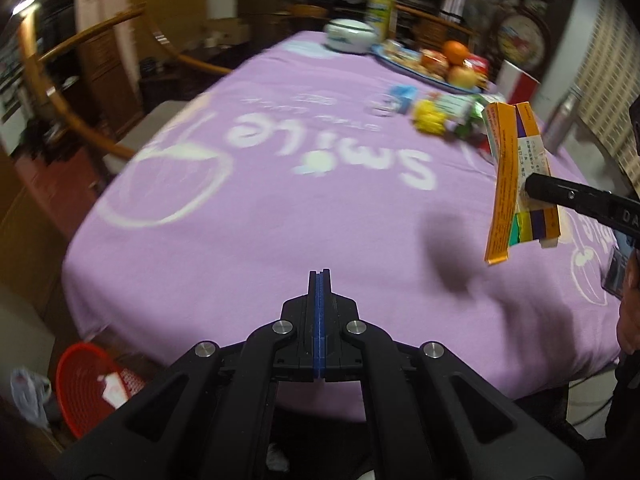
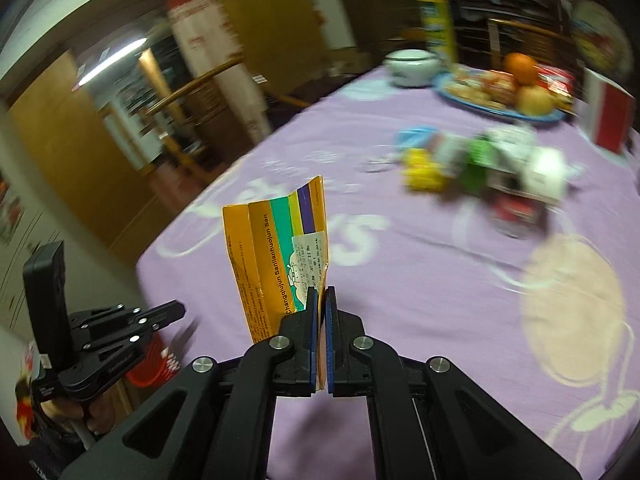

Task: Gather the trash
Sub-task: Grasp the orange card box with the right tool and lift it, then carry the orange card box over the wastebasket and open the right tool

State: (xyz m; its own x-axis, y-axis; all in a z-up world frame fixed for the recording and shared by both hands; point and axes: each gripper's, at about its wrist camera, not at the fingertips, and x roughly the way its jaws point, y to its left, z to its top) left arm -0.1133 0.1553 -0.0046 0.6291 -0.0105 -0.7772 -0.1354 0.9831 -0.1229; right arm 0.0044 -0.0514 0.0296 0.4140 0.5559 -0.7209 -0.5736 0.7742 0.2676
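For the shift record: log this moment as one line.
right gripper: shut on flattened orange carton, lifted over table | left gripper: shut, empty | red basket: on floor | wrapper pile: on purple cloth

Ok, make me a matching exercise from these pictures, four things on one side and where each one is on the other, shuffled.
Things:
1. flattened orange carton
2. red basket
3. orange
4. white bowl

Places:
A. on the floor beside the table
B. on the blue plate
C. clamped in the right gripper
D. on the purple cloth by the yellow can

Pairs: 1-C, 2-A, 3-B, 4-D
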